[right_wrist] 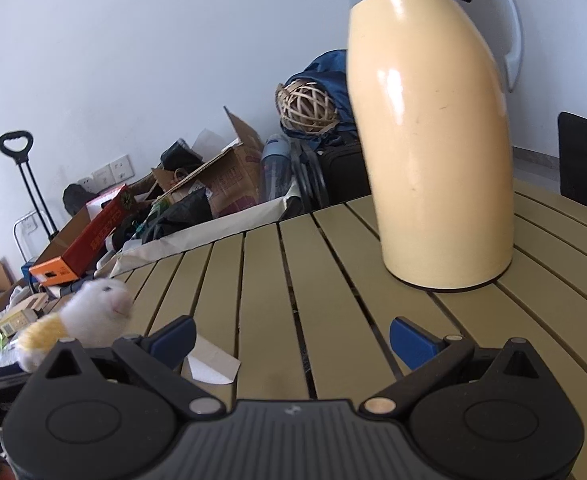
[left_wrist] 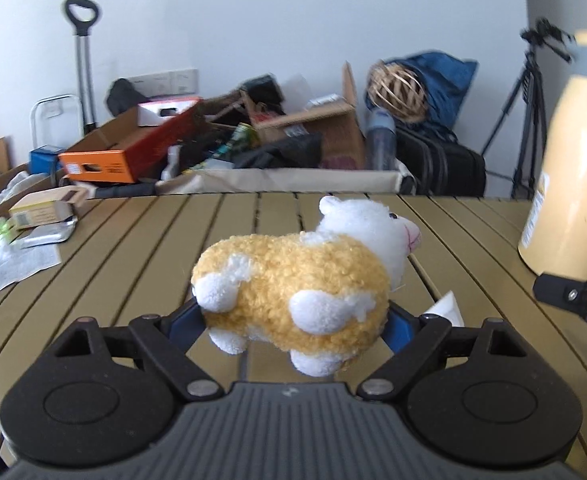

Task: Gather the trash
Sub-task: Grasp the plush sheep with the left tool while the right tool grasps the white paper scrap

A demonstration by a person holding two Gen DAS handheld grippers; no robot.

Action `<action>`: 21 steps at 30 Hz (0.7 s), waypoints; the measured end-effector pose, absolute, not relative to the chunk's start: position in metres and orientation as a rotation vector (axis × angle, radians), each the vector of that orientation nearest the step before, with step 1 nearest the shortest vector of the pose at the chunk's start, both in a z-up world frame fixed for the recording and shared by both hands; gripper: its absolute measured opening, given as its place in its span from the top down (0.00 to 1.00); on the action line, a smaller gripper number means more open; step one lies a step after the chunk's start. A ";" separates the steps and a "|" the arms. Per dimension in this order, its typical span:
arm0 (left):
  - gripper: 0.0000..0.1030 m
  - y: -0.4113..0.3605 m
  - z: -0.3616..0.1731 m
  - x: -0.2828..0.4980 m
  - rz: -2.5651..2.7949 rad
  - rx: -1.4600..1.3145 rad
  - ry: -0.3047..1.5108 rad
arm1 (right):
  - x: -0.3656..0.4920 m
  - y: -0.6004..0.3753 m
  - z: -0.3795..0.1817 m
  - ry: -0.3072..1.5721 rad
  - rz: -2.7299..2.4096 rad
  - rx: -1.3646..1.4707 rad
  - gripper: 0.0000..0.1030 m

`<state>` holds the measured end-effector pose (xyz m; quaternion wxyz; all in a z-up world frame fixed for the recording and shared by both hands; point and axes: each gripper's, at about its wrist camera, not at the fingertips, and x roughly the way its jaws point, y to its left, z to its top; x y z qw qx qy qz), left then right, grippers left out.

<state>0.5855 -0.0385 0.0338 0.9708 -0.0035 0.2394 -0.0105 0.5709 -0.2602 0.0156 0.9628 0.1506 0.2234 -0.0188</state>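
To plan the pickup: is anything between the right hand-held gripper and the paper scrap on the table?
Nothing visible. The paper scrap lies on the table just ahead of the right hand-held gripper; the plush sheep is off to the side.

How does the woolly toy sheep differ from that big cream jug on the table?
The toy sheep is soft and fuzzy; the jug is hard and glossy. The sheep sits gripped in the left gripper; the jug stands free on the slatted table. The sheep is far smaller. Both are pale yellow.
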 end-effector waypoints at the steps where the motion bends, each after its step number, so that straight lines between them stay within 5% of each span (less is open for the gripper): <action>1: 0.14 -0.031 0.036 0.579 -0.008 -0.029 0.469 | 0.573 -0.257 0.015 0.459 -0.029 0.302 0.00; 9: 0.13 0.011 0.047 0.555 0.054 -0.091 0.407 | 0.601 -0.211 0.008 0.539 0.037 0.196 0.03; 21: 0.13 0.035 0.053 0.545 0.060 -0.089 0.387 | 0.635 -0.176 -0.002 0.626 0.042 0.137 0.51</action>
